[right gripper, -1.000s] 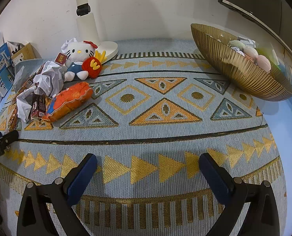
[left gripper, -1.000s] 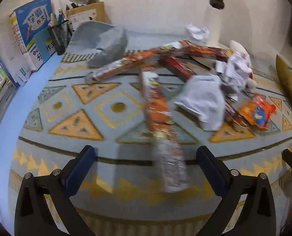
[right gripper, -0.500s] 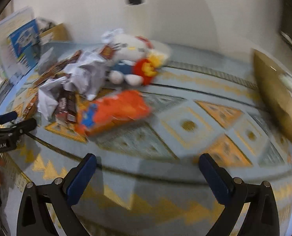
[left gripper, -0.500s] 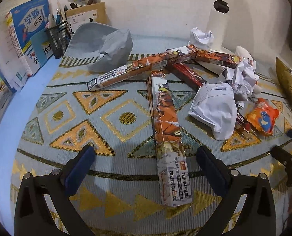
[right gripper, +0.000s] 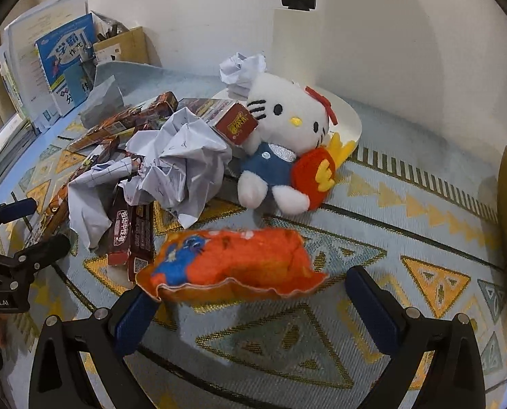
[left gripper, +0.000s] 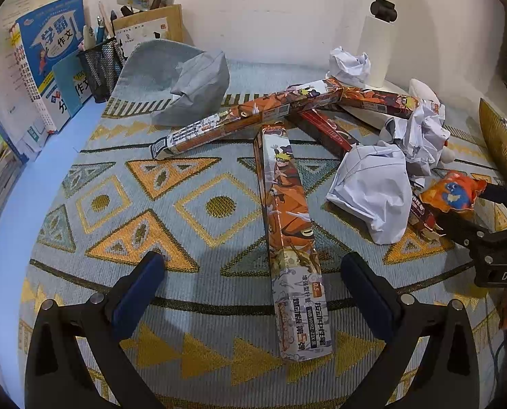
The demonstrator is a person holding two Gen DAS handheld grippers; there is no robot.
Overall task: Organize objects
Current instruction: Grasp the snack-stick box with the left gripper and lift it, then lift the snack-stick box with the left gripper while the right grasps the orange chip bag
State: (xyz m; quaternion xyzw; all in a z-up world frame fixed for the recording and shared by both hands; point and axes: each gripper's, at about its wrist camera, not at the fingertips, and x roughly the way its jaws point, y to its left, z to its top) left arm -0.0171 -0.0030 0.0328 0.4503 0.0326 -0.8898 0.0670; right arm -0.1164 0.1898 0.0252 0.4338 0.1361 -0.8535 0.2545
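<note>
Both claws wide apart and empty above the cluttered counter.

The left claw (left gripper: pixel 251 274) straddles a long orange box (left gripper: pixel 289 225) lying on the patterned mat (left gripper: pixel 123 204); the right claw (right gripper: pixel 250 301) spreads around an orange pouch (right gripper: pixel 233 262), with crumpled paper (right gripper: pixel 181 160) and a plush cat (right gripper: pixel 284 143) behind.

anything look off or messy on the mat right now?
Yes. Long printed boxes lie criss-crossed, crumpled paper balls sit among them, and the cat plush is tipped against the lamp base. An orange pouch lies loose in front.
</note>
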